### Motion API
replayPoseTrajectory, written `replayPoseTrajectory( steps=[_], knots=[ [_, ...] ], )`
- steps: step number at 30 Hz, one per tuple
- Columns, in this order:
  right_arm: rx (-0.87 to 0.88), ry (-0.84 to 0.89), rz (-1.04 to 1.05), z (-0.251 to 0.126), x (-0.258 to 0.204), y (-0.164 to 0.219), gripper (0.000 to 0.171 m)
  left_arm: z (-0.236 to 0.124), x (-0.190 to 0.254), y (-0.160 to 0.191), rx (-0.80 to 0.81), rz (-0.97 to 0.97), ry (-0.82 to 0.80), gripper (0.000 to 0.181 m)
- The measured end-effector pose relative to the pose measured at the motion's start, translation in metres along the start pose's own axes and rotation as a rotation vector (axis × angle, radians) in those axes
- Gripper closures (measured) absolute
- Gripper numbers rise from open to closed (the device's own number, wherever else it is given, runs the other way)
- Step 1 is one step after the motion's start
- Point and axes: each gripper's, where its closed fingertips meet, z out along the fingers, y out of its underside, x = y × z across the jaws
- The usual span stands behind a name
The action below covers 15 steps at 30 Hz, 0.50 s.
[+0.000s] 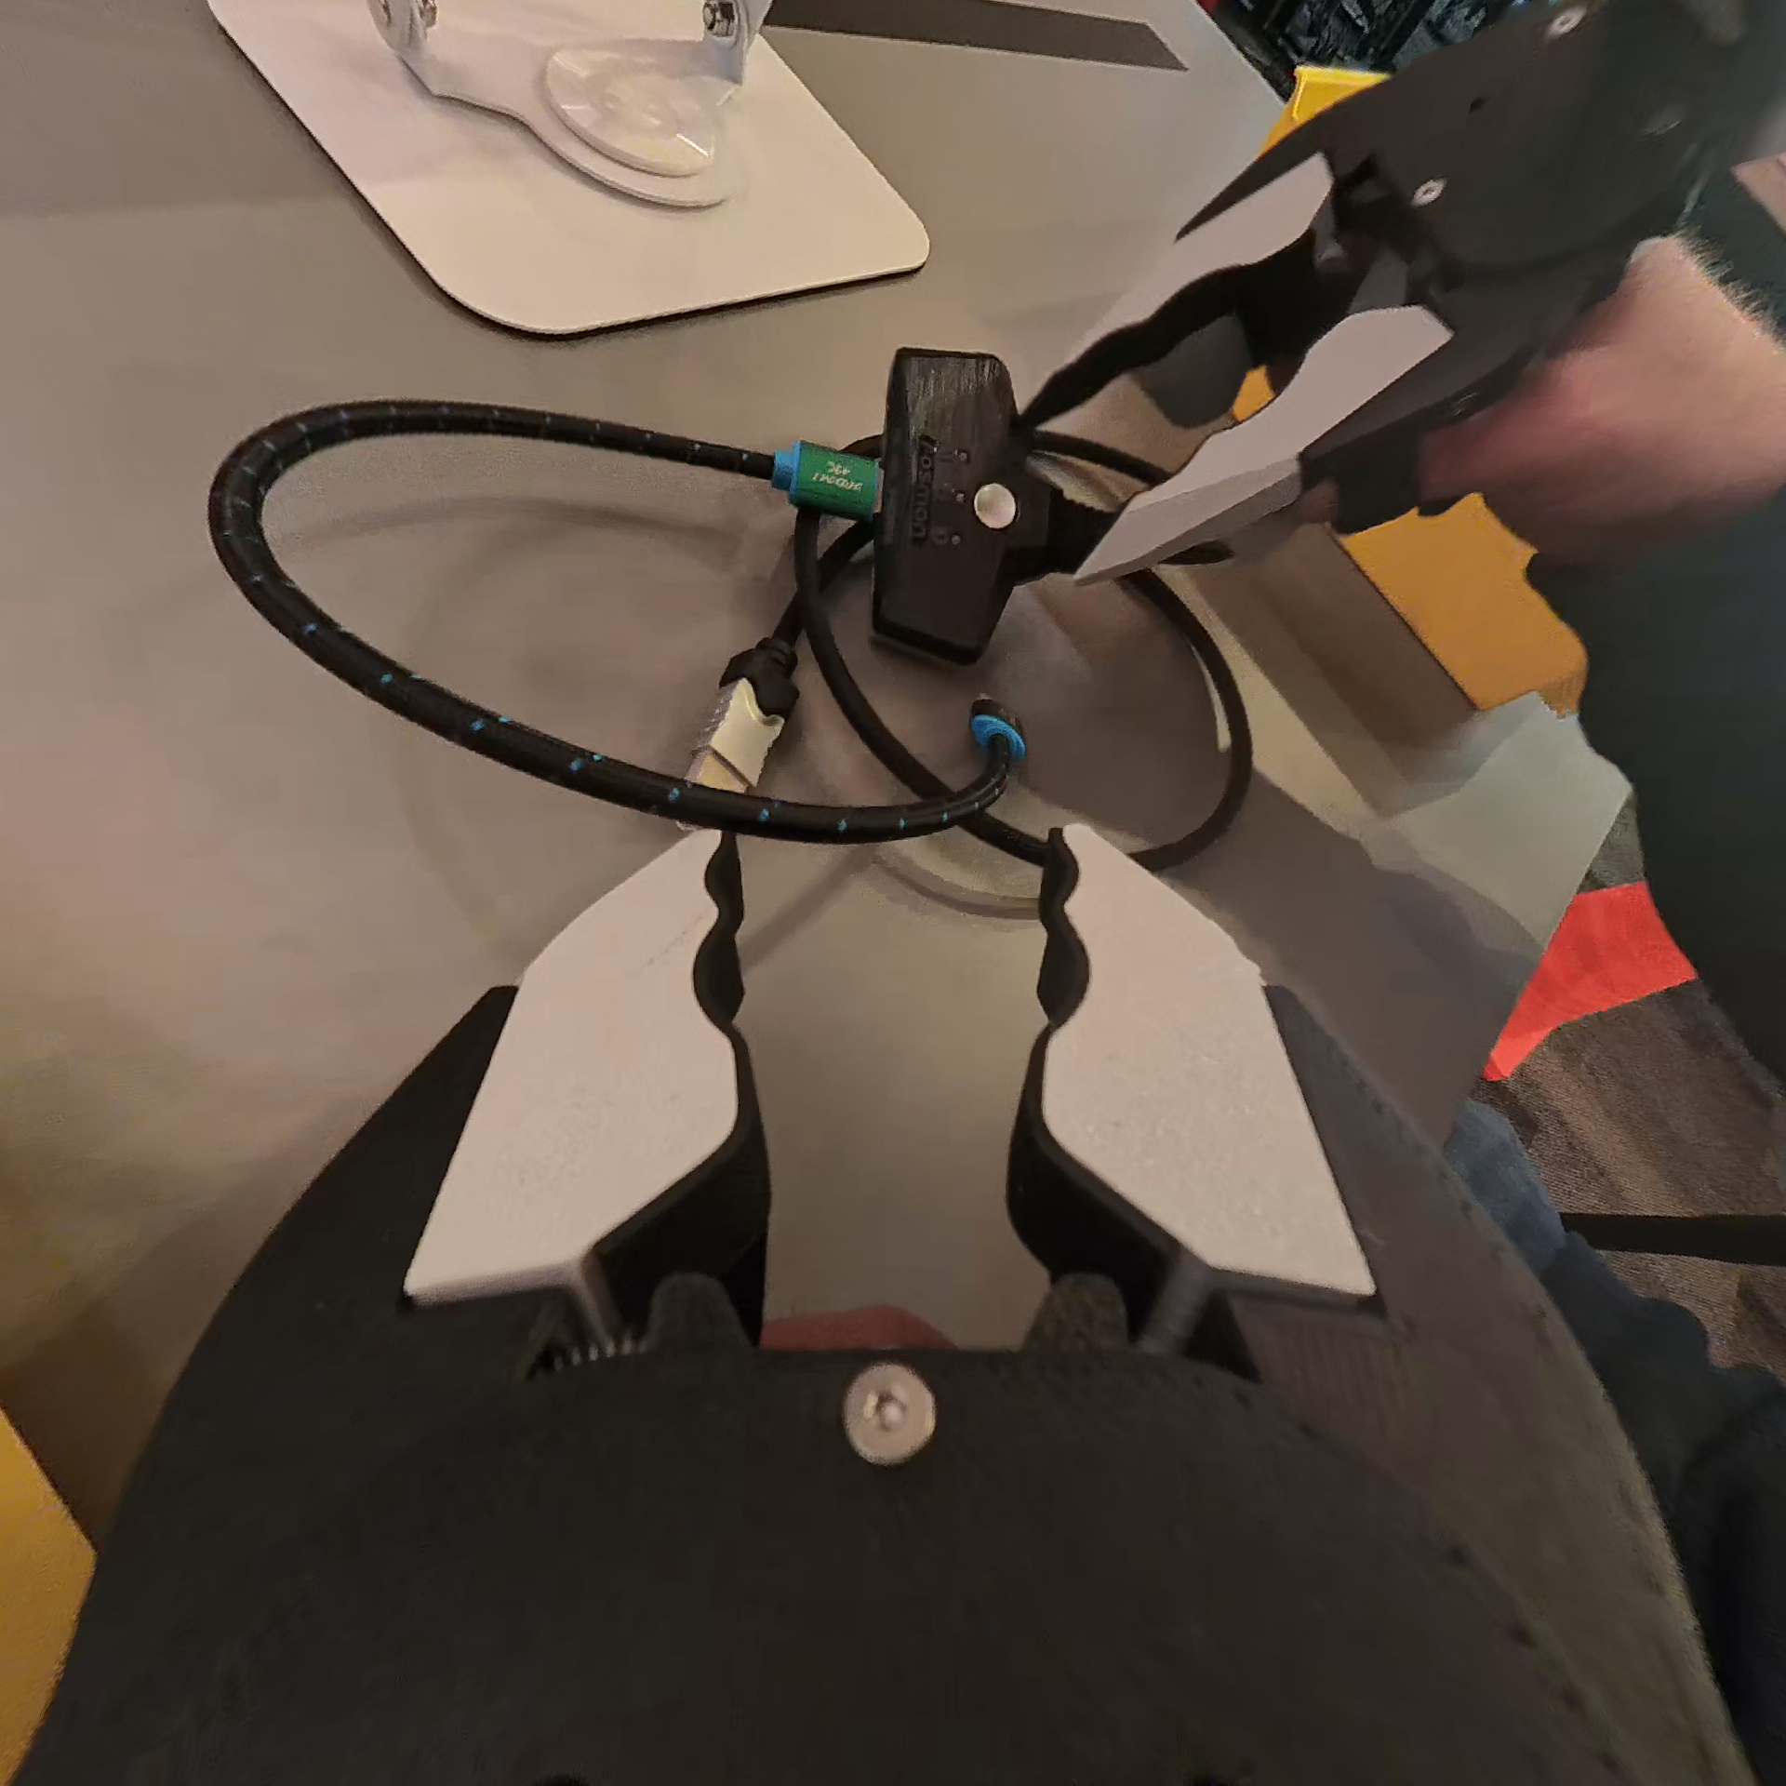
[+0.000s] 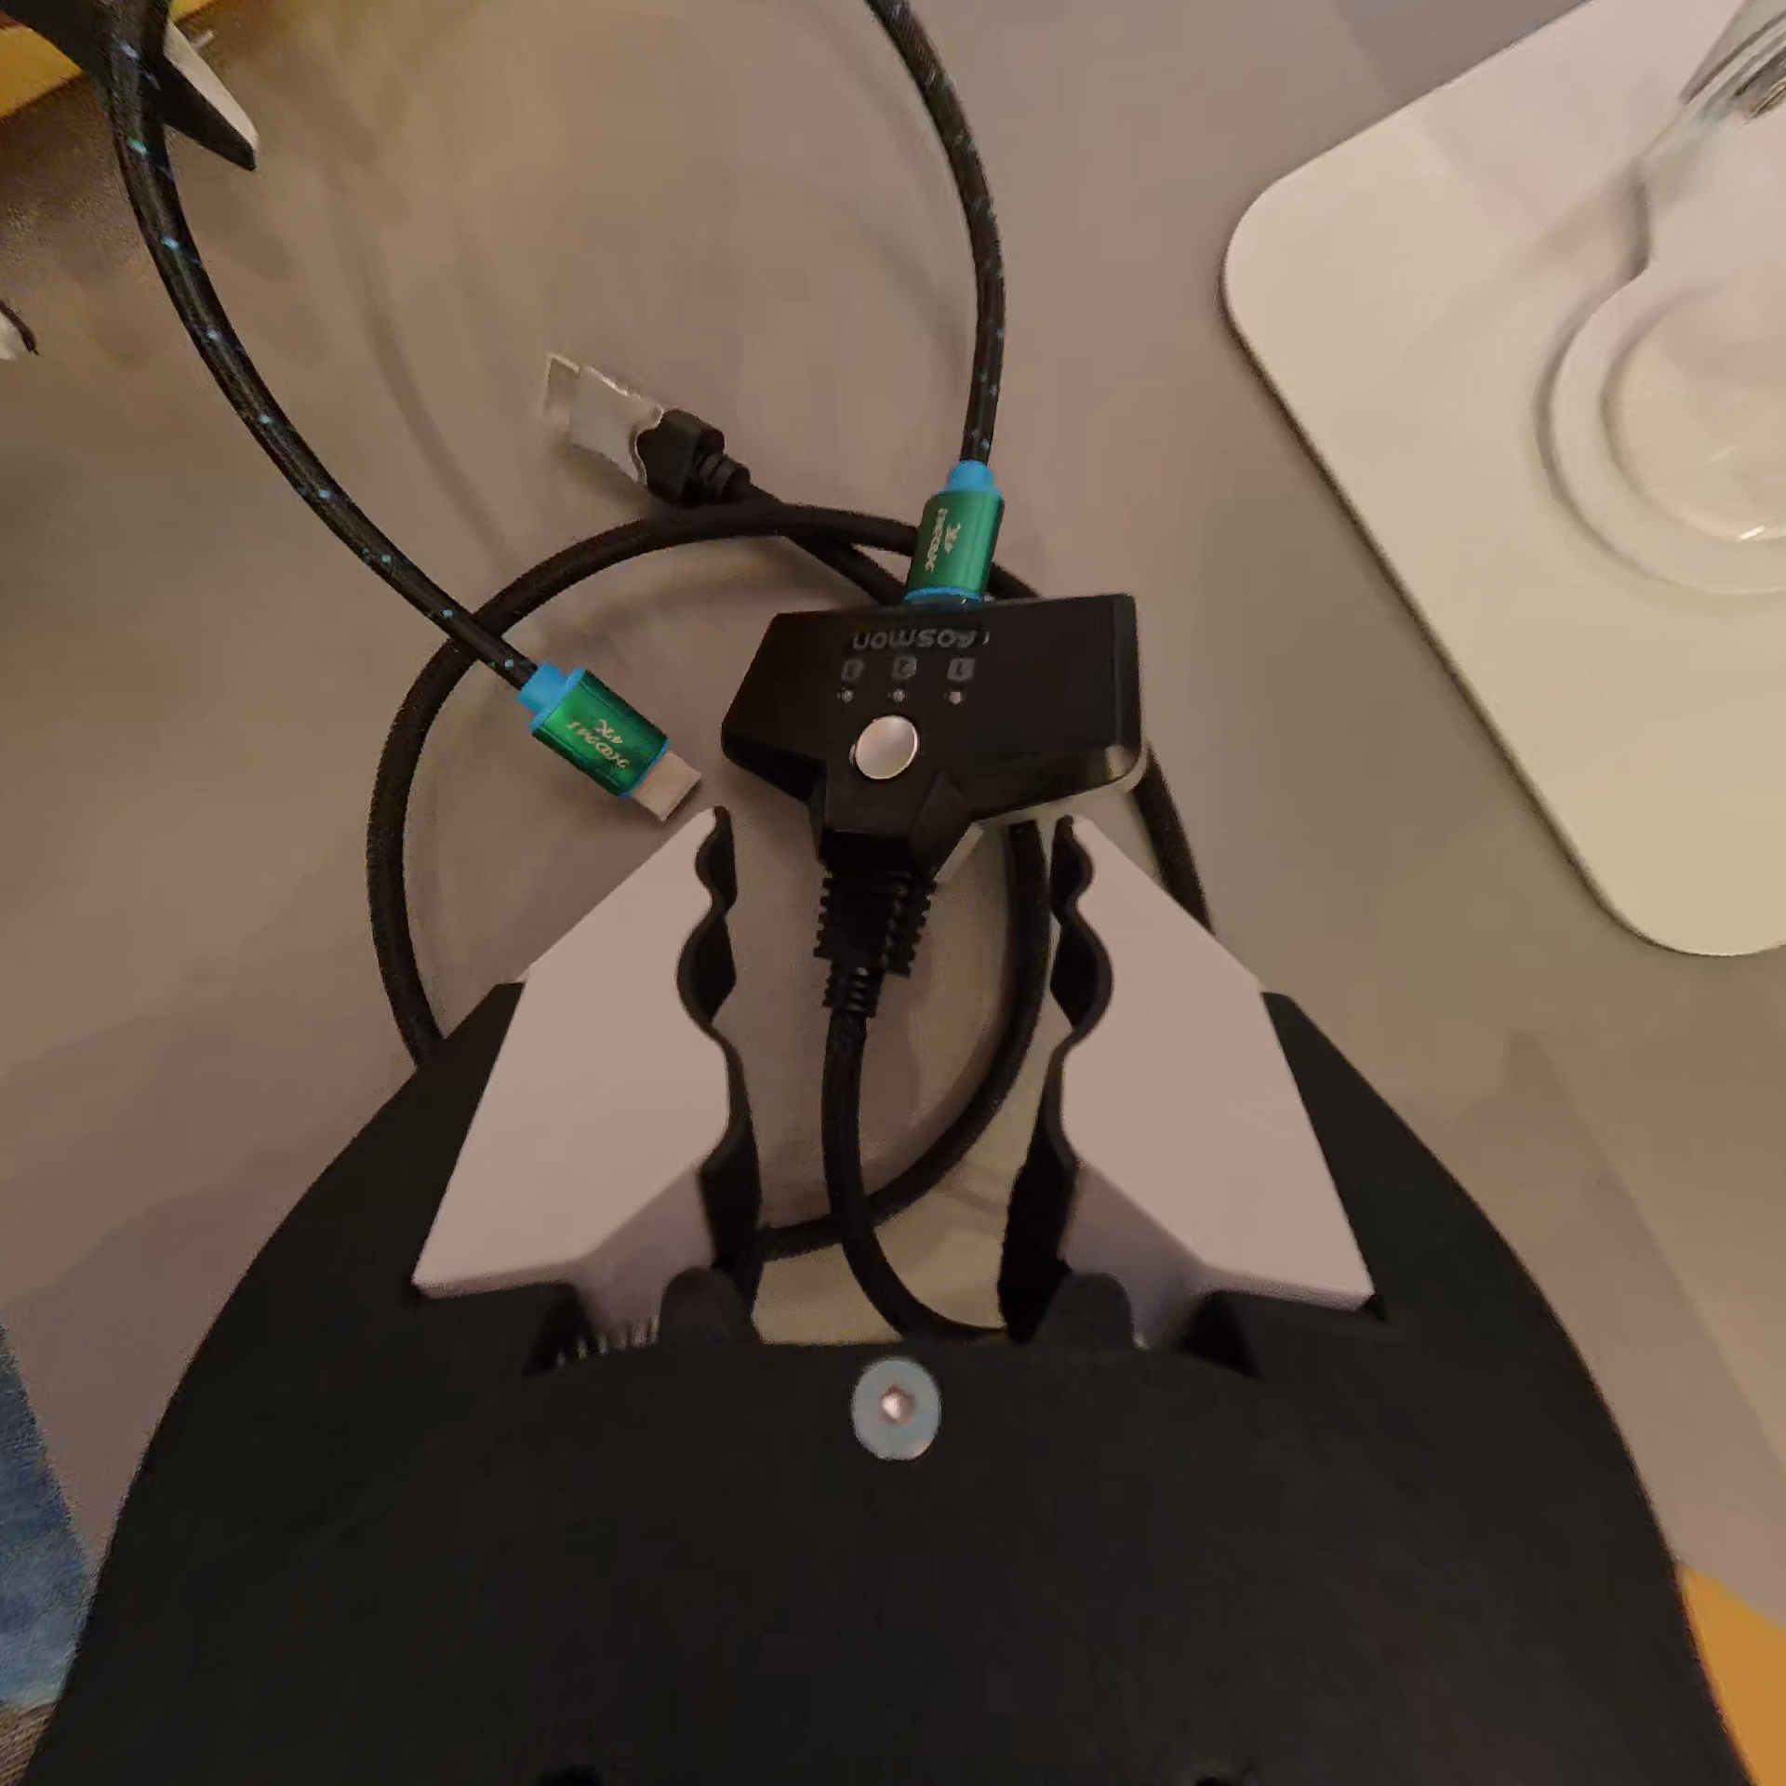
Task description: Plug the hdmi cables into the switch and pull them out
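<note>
A black HDMI switch point(image 1: 942, 503) point(image 2: 928, 696) with a silver button lies on the grey table point(image 1: 242, 773). One green plug point(image 1: 831, 480) point(image 2: 952, 541) of a black-and-blue braided cable point(image 1: 319, 619) sits in a port of the switch. The cable's other green plug point(image 2: 604, 744) point(image 1: 1000, 739) lies free beside the switch. The switch's own lead ends in a silver plug point(image 1: 734, 739) point(image 2: 604, 406) on the table. My right gripper point(image 2: 889, 826) point(image 1: 1058, 493) is open, its fingers either side of the switch's ribbed cable tail point(image 2: 865, 918), not touching it. My left gripper point(image 1: 889, 841) is open and empty, just short of the cable loop.
A white monitor stand base point(image 1: 580, 174) point(image 2: 1546, 483) stands on the table behind the switch. Yellow boxes point(image 1: 1450, 599) sit past the table's right edge, with a red patch point(image 1: 1595, 966) on the floor. A person's hand point(image 1: 1595, 425) holds the right gripper. The green plug point(image 2: 952, 541) sits 7 cm or so from the ends of my right fingers.
</note>
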Motion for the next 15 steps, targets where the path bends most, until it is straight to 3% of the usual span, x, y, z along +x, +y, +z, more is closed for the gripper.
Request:
replayPoseTrajectory(
  steps=[7, 12, 15],
  knots=[
    [0.074, 0.129, -0.252, -0.006, -0.017, -0.047, 0.079, 0.004, 0.001, 0.004, -0.018, -0.006, 0.007, 0.121],
    [-0.163, 0.199, -0.43, 0.039, -0.02, -0.039, 0.07, 0.008, 0.005, 0.008, -0.033, 0.004, 0.009, 0.12],
    [-0.23, 0.193, -0.423, 0.062, -0.014, -0.032, 0.08, 0.008, 0.005, 0.01, -0.042, 0.004, 0.012, 0.12]
  ],
)
